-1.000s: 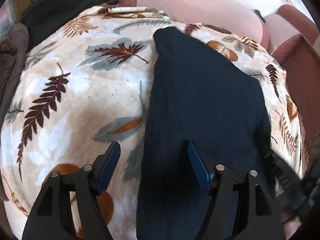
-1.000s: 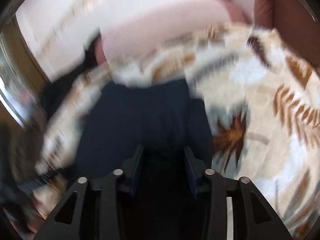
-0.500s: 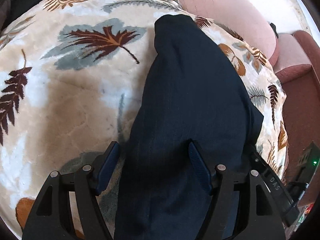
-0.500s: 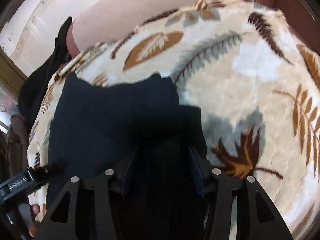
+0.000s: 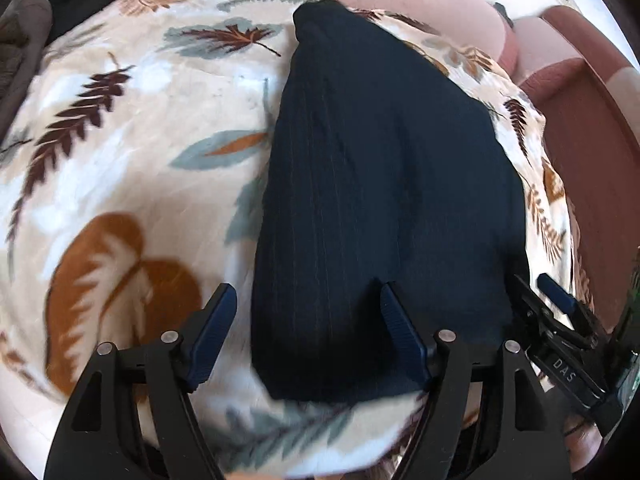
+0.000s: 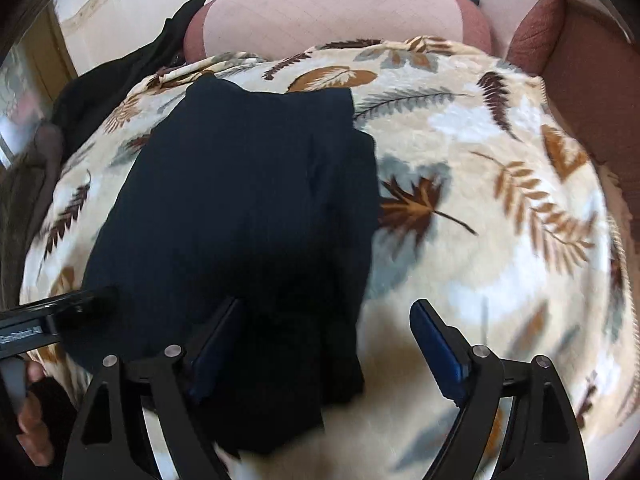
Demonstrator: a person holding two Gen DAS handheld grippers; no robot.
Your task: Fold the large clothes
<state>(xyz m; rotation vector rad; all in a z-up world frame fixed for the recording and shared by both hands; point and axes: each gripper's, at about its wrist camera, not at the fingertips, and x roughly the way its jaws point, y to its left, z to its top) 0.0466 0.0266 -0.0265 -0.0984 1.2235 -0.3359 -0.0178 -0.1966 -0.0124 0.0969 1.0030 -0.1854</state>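
Note:
A dark navy garment (image 5: 384,184) lies folded into a long strip on a leaf-patterned blanket (image 5: 132,152). My left gripper (image 5: 308,332) hovers over the strip's near left corner. Its jaws are opening; cloth lies below them but the pads do not press it. In the right wrist view the garment (image 6: 248,200) looks wider, with a folded layer along its right side. My right gripper (image 6: 326,346) is over its near edge. Its jaws are opening wide, the left pad over cloth and the right pad over blanket. Each gripper also shows in the other's view: right gripper (image 5: 552,304), left gripper (image 6: 60,312).
The blanket covers a pink sofa with a cushion (image 6: 332,16) at the back and a reddish-brown armrest (image 6: 592,52) on the right. Black cloth (image 6: 116,80) and a grey-brown fabric (image 5: 20,40) are heaped at the far left. A person's hand (image 6: 30,420) shows at the lower left.
The right jaws have spread wide and let go of the dark cloth they were closed around. Both grippers have drawn back toward the near edge, and the garment lies flat.

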